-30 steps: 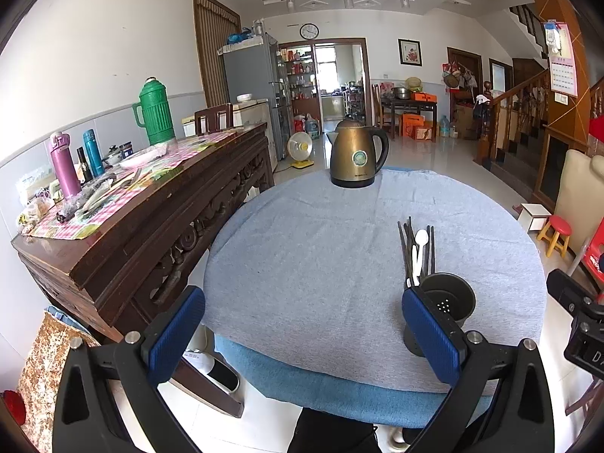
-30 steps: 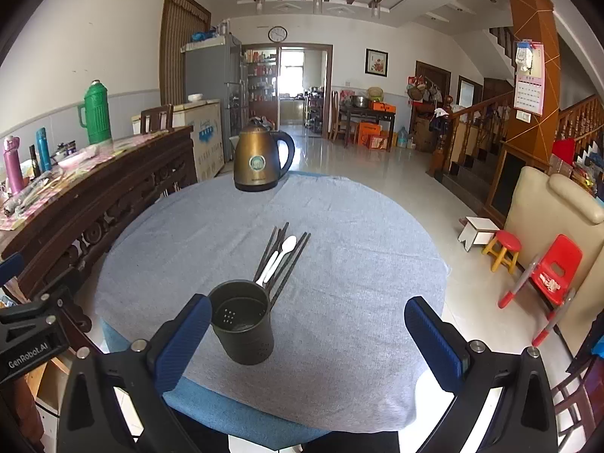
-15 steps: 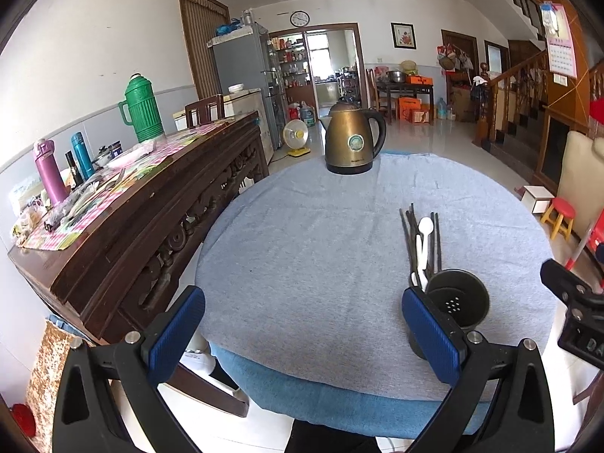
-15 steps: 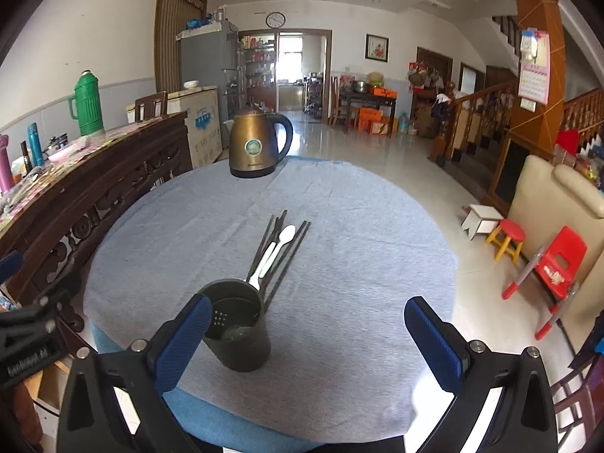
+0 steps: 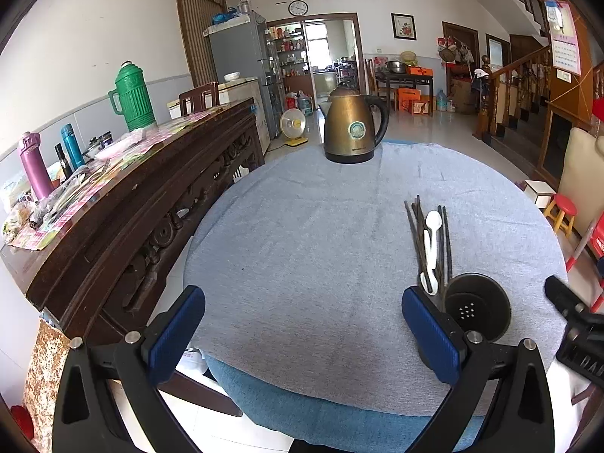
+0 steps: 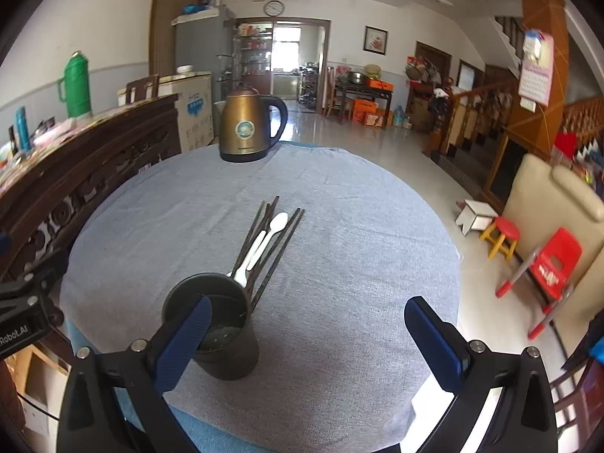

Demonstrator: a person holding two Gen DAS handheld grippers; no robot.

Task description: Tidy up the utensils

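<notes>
A dark round utensil holder (image 6: 215, 324) (image 5: 477, 311) stands upright near the front edge of the round table, its perforated bottom visible and nothing inside. Just behind it lie several dark chopsticks (image 6: 277, 243) (image 5: 415, 226) and two white spoons (image 6: 270, 234) (image 5: 430, 241) flat on the grey cloth. My left gripper (image 5: 304, 328) hovers open over the table's front left, its right finger beside the holder. My right gripper (image 6: 307, 338) is open too, with its left finger in front of the holder's rim.
A bronze electric kettle (image 6: 249, 128) (image 5: 353, 128) sits at the table's far edge. A dark carved sideboard (image 5: 143, 196) with flasks and clutter runs along the left. Small red stools and a red chair (image 6: 555, 264) stand on the floor to the right.
Both grippers have moved forward and lower toward the table. The holder and utensils now look nearer, and the right gripper's left finger overlaps the holder's rim.
</notes>
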